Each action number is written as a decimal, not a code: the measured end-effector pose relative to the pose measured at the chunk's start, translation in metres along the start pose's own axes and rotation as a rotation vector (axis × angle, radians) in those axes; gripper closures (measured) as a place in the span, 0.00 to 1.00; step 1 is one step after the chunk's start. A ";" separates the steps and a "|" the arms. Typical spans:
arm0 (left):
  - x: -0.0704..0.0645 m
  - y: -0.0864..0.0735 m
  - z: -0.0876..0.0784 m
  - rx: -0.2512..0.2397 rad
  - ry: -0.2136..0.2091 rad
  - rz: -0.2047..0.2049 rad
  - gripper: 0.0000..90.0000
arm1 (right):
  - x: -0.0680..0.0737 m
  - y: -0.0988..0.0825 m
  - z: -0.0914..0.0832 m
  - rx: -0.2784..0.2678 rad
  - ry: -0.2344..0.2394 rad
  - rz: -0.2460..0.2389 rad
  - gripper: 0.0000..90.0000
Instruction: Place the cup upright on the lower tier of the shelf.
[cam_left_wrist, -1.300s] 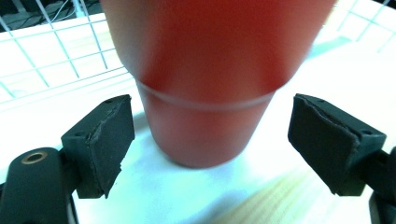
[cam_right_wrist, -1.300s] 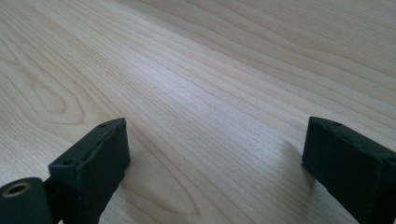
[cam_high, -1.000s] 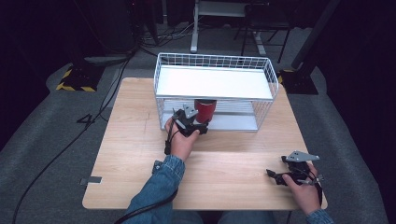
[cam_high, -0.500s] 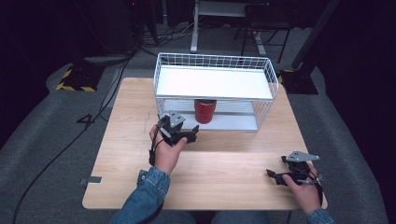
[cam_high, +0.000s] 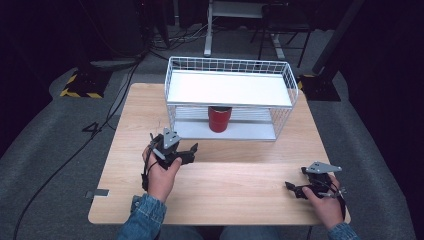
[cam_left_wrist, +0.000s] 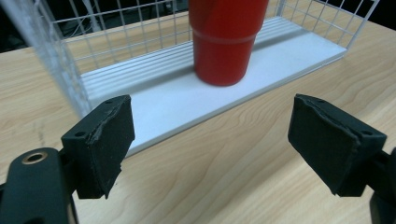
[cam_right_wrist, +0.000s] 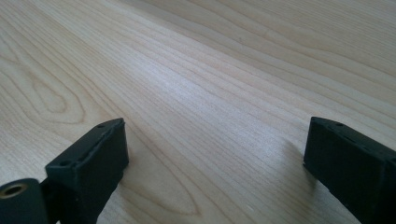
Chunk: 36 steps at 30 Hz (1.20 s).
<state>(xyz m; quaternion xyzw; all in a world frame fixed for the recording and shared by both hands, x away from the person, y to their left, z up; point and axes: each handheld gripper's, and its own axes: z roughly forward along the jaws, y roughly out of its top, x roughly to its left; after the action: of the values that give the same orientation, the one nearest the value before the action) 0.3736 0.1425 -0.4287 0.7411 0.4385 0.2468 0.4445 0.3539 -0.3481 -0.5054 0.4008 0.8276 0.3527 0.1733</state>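
Note:
A red cup (cam_high: 220, 118) stands upright on the lower shelf of a white wire rack (cam_high: 230, 67), under its top shelf. My left gripper (cam_high: 192, 154) hovers over the wooden table to the cup's front left, apart from it. In the left gripper view its jaws stand wide apart with nothing between them (cam_left_wrist: 210, 144), and the red cup (cam_left_wrist: 226, 42) stands beyond on the white shelf (cam_left_wrist: 154, 102). My right gripper (cam_high: 291, 189) rests low near the table's front right corner, open (cam_right_wrist: 215, 163) over bare wood.
The wire rack takes up the far middle of the table (cam_high: 240, 185). Cables (cam_high: 75, 150) trail over the grey floor to the left, and desk legs (cam_high: 207, 30) stand behind the table.
My left gripper has drawn back from the red cup toward the front left, leaving the cup standing on the rack's lower shelf. The right hand has stayed put.

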 end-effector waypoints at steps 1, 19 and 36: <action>0.001 -0.002 -0.004 0.000 0.002 0.000 0.17 | 0.000 0.000 0.000 0.000 0.000 0.000 0.07; 0.006 -0.064 -0.047 0.197 -0.037 0.057 0.17 | 0.000 0.000 0.000 0.000 0.000 0.000 0.07; 0.016 -0.106 -0.052 0.366 -0.045 0.024 0.18 | 0.000 0.000 0.000 -0.001 0.001 0.000 0.07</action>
<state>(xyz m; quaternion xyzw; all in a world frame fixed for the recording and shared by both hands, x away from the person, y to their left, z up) 0.2966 0.2024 -0.4971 0.8201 0.4573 0.1514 0.3089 0.3539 -0.3480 -0.5055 0.4006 0.8276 0.3534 0.1728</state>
